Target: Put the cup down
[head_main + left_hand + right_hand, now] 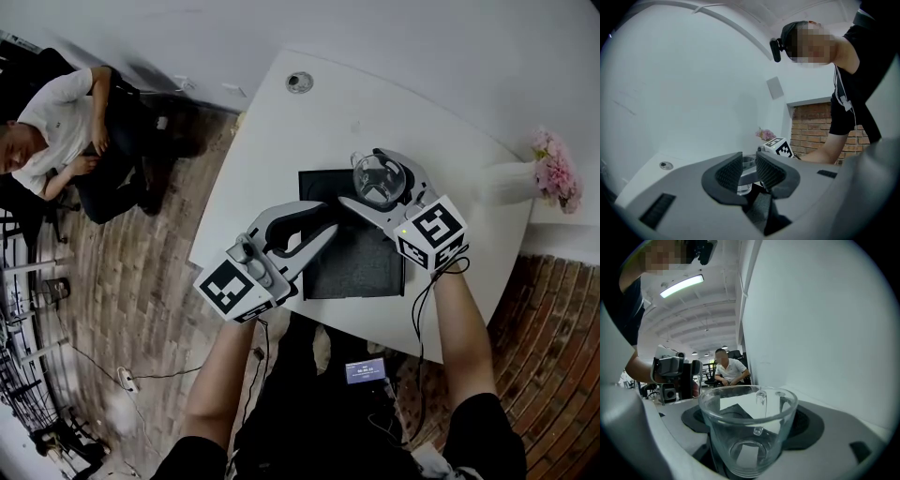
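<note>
A clear glass cup with a handle sits between the jaws of my right gripper, which is shut on it. It hangs over the back edge of a black mat on the white table. Whether its base touches the mat is hidden. In the right gripper view the cup stands upright and empty, filling the space between the jaws. My left gripper is over the mat's left part, open with nothing between its pads. Through that gap I see the cup farther off.
A white vase of pink flowers stands at the table's right edge. A round cable grommet sits at the far corner. A seated person is off to the left on the wood floor. A small screen is at my waist.
</note>
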